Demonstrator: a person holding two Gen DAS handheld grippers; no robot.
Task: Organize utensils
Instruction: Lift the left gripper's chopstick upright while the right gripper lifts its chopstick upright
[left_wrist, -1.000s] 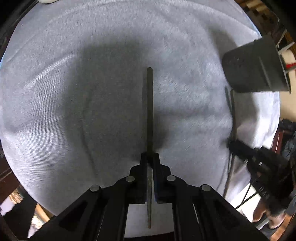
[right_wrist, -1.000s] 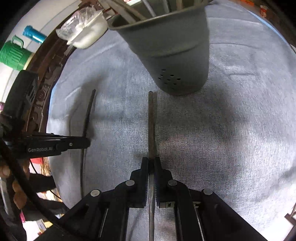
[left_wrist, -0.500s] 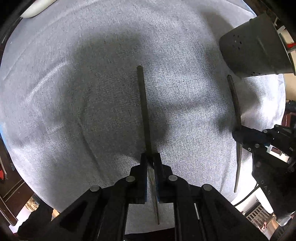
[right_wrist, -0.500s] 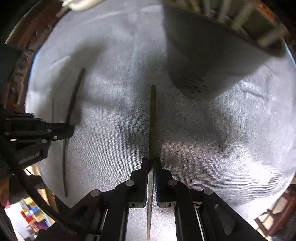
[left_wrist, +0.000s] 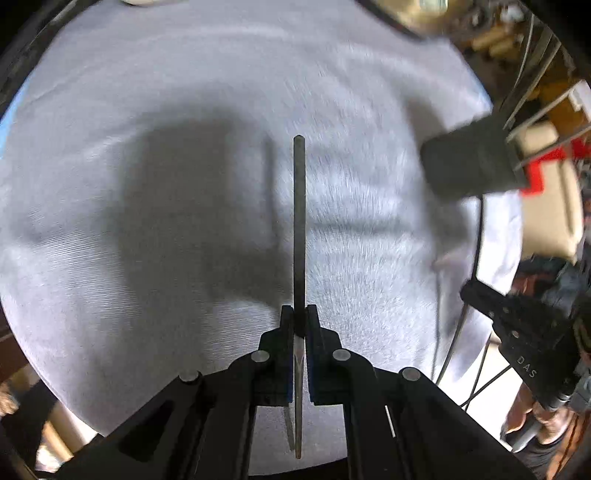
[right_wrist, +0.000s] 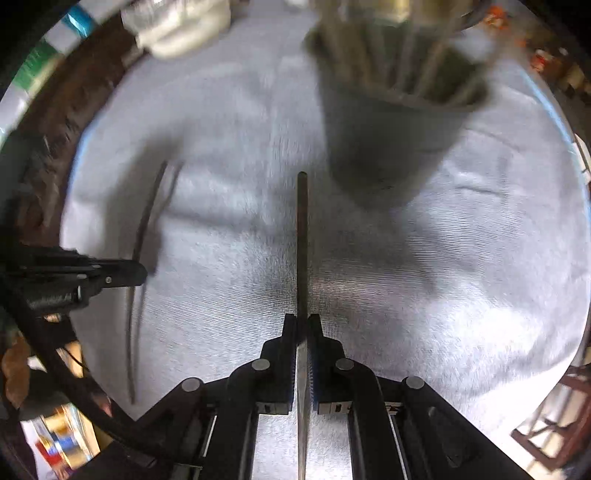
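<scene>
A soft grey-white cloth (left_wrist: 155, 236) covers the desk, with dark shadows on it. The left tool (left_wrist: 300, 317) is clenched on a thin dark utensil (left_wrist: 299, 221) held above the cloth. The right tool (right_wrist: 303, 325) squeezes another thin utensil (right_wrist: 302, 240) the same way. A dark grey cup (right_wrist: 388, 140) full of utensils stands on the cloth, near the right tool. Blurry room clutter shows around the desk's edges.

A home dining spot: cloth-covered table (right_wrist: 461, 258), utensil holder (right_wrist: 391, 147), wooden furniture around.
</scene>
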